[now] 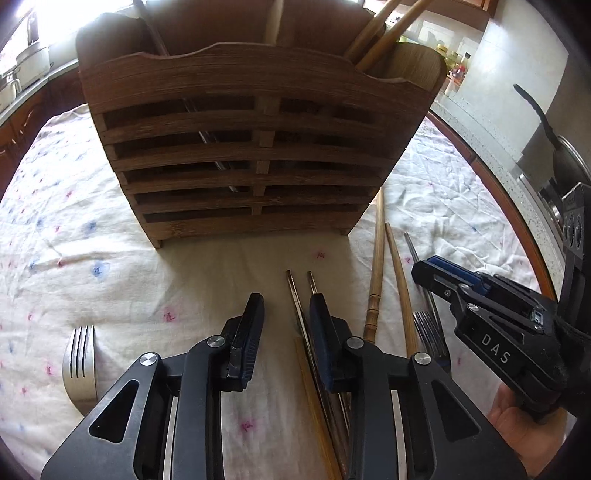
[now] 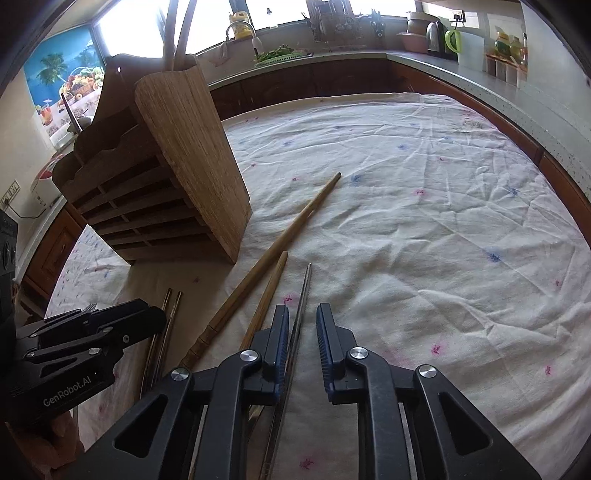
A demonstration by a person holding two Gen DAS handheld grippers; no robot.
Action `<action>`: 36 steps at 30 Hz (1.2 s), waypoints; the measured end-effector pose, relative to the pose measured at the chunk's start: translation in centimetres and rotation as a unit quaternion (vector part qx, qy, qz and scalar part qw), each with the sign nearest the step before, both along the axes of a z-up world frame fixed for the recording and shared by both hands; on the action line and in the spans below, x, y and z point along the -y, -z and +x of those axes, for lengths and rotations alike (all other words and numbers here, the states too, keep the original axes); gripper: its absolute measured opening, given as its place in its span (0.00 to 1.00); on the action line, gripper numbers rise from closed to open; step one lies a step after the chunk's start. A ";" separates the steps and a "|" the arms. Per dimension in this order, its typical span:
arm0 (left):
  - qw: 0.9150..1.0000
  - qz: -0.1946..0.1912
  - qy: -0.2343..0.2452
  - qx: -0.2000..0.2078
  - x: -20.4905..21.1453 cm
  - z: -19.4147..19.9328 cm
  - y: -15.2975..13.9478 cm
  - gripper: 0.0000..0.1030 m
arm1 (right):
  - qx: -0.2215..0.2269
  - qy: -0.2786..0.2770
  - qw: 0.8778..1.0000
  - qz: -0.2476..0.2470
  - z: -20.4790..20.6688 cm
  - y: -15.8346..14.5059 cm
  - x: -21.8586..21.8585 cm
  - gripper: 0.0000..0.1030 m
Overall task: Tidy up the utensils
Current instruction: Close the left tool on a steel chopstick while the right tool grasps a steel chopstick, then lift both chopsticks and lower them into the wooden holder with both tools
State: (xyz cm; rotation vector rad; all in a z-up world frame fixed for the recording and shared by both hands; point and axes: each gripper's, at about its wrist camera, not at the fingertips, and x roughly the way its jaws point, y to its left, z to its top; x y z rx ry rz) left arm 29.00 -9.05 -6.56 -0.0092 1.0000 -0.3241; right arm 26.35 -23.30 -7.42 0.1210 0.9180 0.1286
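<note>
A slatted wooden utensil holder stands on the cloth-covered table, also in the right wrist view; wooden chopsticks stand in its right compartment. My left gripper is open over a pair of dark metal chopsticks. Two loose wooden chopsticks lie right of them, also in the right wrist view. My right gripper is open, its jaws around a metal chopstick. Forks lie at the left and beside the right gripper.
A white cloth with small pink and blue prints covers the round table. A kitchen counter with a kettle, jars and a sink runs behind. A pot sits on the stove to the right.
</note>
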 end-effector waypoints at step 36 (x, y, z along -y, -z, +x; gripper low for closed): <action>0.989 -0.087 -0.019 0.114 -6.8 -8.5 -11.3 0.03 | 0.126 0.006 0.989 0.075 -8.7 -11.1 1.4 0.04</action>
